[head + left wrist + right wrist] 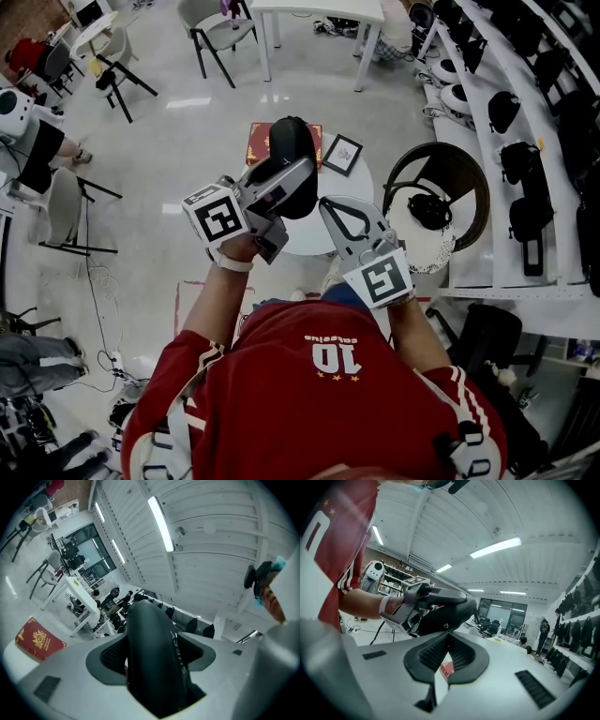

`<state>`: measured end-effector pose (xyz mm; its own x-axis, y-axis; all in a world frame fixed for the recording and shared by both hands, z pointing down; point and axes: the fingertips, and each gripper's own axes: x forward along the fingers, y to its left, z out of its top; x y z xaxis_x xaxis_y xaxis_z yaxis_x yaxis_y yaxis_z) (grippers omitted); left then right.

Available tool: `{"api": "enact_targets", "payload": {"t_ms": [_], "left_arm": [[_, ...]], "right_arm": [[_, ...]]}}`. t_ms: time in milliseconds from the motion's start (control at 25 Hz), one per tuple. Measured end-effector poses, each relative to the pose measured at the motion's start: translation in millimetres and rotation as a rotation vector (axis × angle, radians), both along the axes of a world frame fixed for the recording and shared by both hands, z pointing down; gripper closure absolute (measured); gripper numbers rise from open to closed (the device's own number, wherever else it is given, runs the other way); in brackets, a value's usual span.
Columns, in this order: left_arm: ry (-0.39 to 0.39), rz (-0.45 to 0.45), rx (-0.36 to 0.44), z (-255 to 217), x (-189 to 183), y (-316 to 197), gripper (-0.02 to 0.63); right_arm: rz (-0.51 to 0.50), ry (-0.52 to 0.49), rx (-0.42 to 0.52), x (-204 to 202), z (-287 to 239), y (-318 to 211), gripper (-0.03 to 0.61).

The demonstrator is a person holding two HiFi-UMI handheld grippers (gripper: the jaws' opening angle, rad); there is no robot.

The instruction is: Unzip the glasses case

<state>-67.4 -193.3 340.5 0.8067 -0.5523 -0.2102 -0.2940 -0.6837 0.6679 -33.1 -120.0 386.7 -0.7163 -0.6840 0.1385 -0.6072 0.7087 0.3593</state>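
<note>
The black glasses case is held up above the small round white table. My left gripper is shut on it, one jaw on each broad side. In the left gripper view the case fills the gap between the jaws and stands on edge, its seam facing the camera. My right gripper reaches in from the right to the case's near edge. In the right gripper view its jaw tips are together, pinching a small zipper pull on the case.
A red book and a small framed picture lie on the table's far side. A round black-rimmed seat with a headset stands to the right, beside long shelves of black gear. Chairs and a white table stand farther off.
</note>
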Motion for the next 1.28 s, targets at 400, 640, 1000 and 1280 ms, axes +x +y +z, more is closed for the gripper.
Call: {"api": "enact_targets", "payload": {"t_ms": [400,640,1000,1280], "left_arm": [[-0.135,0.131,0.025,15.1,19.6,15.1,0.284],[-0.207,0.190,0.053,24.9,28.0,24.7,0.284],[-0.332,0.253,0.102,37.7,28.8,36.8,0.284],[-0.486,0.374,0.156,53.0,32.8,54.7,0.285]], "right_arm": [[0.036,0.026,0.000,14.2,-3.9,-9.8,0.563],[0.054,0.029,0.004,22.4,-5.4,-14.5,0.563],[0.069,0.063,0.030,26.1,-9.9,-25.2,0.563],[0.082,0.060,0.011,31.5,-9.3,-31.7,0.563]]}}
